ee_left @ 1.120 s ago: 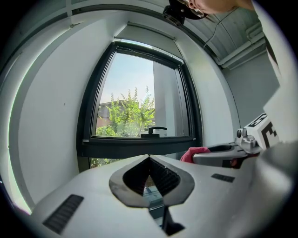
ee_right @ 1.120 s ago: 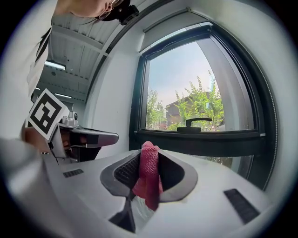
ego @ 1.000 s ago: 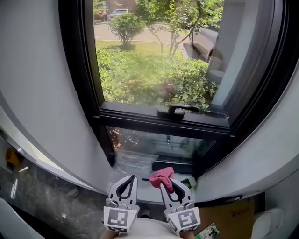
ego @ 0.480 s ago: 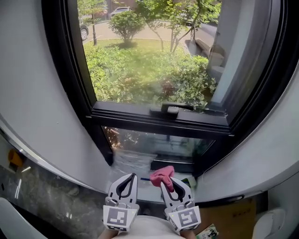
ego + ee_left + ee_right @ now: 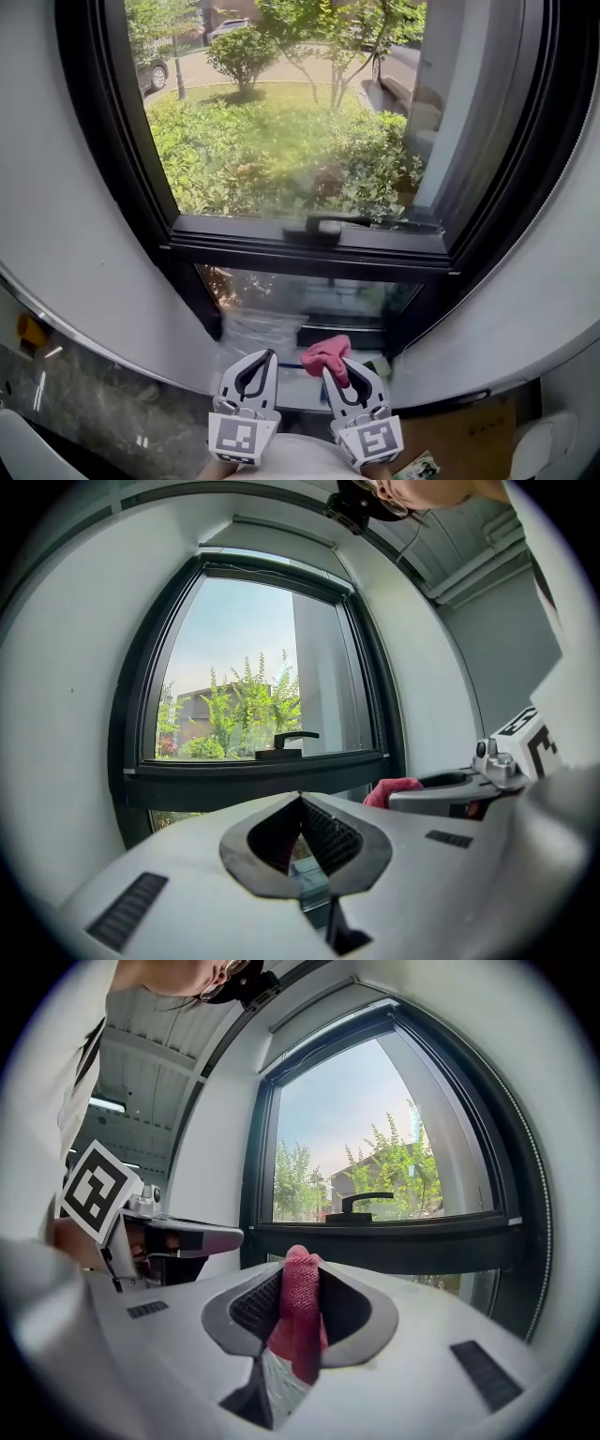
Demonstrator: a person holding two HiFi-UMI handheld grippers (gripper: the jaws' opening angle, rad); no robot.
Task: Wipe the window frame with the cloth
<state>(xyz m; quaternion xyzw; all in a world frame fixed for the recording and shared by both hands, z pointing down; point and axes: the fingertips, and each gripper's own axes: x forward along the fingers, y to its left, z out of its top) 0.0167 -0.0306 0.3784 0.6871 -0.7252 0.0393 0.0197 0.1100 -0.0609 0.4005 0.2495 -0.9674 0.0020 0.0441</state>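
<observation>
At 6 o'clock in the head view, nearest the person, the two tools are held side by side and pointed toward the window; the left gripper (image 5: 263,362) is seen with its jaws pressed together and nothing between them, which is confirmed in the left gripper view; the right gripper (image 5: 337,373), just beside it toward 3 o'clock, is clamped on the pink cloth (image 5: 325,353), a bunched end of which stands proud of the tips; in the right gripper view the cloth (image 5: 299,1305) is shown pinched upright between the ribbed pads.

Beyond the tips, toward 12 o'clock, some clear plastic sheeting (image 5: 264,328) is made out below the lower pane (image 5: 309,292); its nature cannot be told.

Farther on, the dark window frame (image 5: 309,248) is crossed by a horizontal rail, on which a black handle (image 5: 317,228) is mounted near the middle; the frame's uprights are curved away toward 10 and 2 o'clock by the lens; a garden of shrubs and grass is seen through the glass.

The cloth is held well apart from every part of the frame, and no contact is shown in any view; the wiping is therefore judged not to have begun here; the cloth has been gripped, which is the only preparation evident; the rail, the uprights and the handle area are all judged left to be wiped, the cloth first being carried forward and up to the rail.
</observation>
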